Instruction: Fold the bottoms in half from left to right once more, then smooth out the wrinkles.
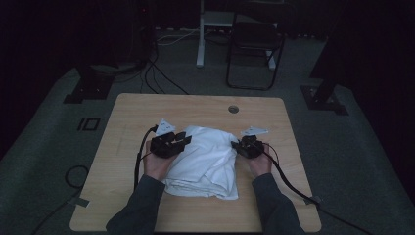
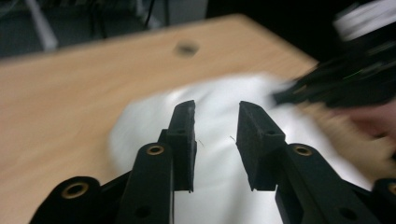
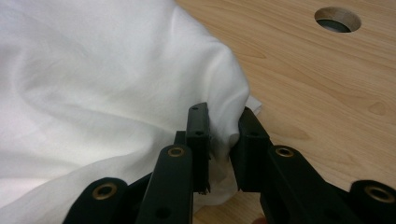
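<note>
A crumpled white cloth [image 1: 205, 156] lies in a heap at the middle of the wooden table [image 1: 142, 110]. My left gripper [image 1: 185, 138] hovers at the heap's far left corner. In the left gripper view its jaws [image 2: 215, 112] stand apart above the cloth [image 2: 140, 123] with nothing pinched between them. My right gripper [image 1: 235, 146] is at the cloth's right edge. In the right gripper view its jaws [image 3: 224, 114] pinch a fold at the rim of the cloth [image 3: 93, 84]. The other hand's gripper [image 2: 336, 79] appears blurred at the upper right of the left gripper view.
A round cable hole [image 1: 233, 109] sits near the table's far edge, beyond the cloth. A dark folding chair [image 1: 254, 49] and a white post [image 1: 200, 34] stand on the floor behind the table. Cables [image 1: 161, 81] trail on the carpet at the far left.
</note>
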A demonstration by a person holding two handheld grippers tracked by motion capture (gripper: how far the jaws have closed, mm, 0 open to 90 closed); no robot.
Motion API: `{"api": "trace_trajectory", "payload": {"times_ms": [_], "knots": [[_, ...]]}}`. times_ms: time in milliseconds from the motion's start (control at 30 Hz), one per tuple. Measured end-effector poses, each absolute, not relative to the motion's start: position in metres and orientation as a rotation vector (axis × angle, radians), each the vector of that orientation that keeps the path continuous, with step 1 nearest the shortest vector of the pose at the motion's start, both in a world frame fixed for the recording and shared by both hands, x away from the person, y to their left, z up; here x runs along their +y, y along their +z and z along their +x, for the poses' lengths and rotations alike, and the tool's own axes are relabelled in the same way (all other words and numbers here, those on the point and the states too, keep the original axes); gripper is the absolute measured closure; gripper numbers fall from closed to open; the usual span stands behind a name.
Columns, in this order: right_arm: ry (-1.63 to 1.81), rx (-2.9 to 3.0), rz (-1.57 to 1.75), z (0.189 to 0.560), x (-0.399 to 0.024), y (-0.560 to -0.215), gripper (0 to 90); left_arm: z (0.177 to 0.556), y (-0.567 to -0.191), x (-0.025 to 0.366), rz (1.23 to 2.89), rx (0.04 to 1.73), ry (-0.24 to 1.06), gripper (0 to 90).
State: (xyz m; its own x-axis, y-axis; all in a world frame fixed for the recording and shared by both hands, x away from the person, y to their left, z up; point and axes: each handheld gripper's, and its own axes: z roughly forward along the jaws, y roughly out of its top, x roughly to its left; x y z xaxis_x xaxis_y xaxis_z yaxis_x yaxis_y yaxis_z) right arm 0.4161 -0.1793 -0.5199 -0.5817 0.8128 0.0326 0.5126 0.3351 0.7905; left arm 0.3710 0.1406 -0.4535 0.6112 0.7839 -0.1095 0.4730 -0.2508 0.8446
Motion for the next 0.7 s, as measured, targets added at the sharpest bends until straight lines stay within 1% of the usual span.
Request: {"api": "trace_trajectory", "payload": {"times_ms": [67, 267, 333, 400, 467, 567, 633, 667, 700], "knots": [[1.119, 2.237, 1.17, 0.417, -0.179, -0.519, 77.8, 0.373, -0.469, 0.141, 1.95, 0.993, 0.377, 68.3], [1.103, 2.247, 1.162, 0.416, -0.178, -0.519, 75.2, 0.37, -0.504, 0.128, 2.051, 0.993, 0.351, 70.0], [1.095, 2.249, 1.154, 0.412, -0.178, -0.517, 66.3, 0.369, -0.516, 0.122, 2.082, 1.002, 0.365, 71.4], [1.082, 2.238, 1.142, 0.403, -0.18, -0.511, 55.3, 0.366, -0.522, 0.123, 2.033, 1.02, 0.359, 71.3], [1.094, 2.231, 1.123, 0.391, -0.181, -0.505, 48.0, 0.366, -0.522, 0.127, 2.003, 1.031, 0.341, 71.2], [1.139, 2.239, 1.083, 0.367, -0.184, -0.499, 44.6, 0.365, -0.522, 0.128, 1.988, 1.039, 0.329, 70.7], [1.163, 2.255, 1.048, 0.349, -0.182, -0.499, 44.3, 0.364, -0.522, 0.127, 1.984, 1.038, 0.328, 70.2], [1.163, 2.255, 1.048, 0.349, -0.182, -0.499, 44.3, 0.364, -0.522, 0.127, 1.984, 1.038, 0.328, 70.0], [1.172, 2.268, 1.021, 0.34, -0.181, -0.501, 44.2, 0.364, -0.522, 0.127, 1.976, 1.045, 0.328, 70.0]]}}
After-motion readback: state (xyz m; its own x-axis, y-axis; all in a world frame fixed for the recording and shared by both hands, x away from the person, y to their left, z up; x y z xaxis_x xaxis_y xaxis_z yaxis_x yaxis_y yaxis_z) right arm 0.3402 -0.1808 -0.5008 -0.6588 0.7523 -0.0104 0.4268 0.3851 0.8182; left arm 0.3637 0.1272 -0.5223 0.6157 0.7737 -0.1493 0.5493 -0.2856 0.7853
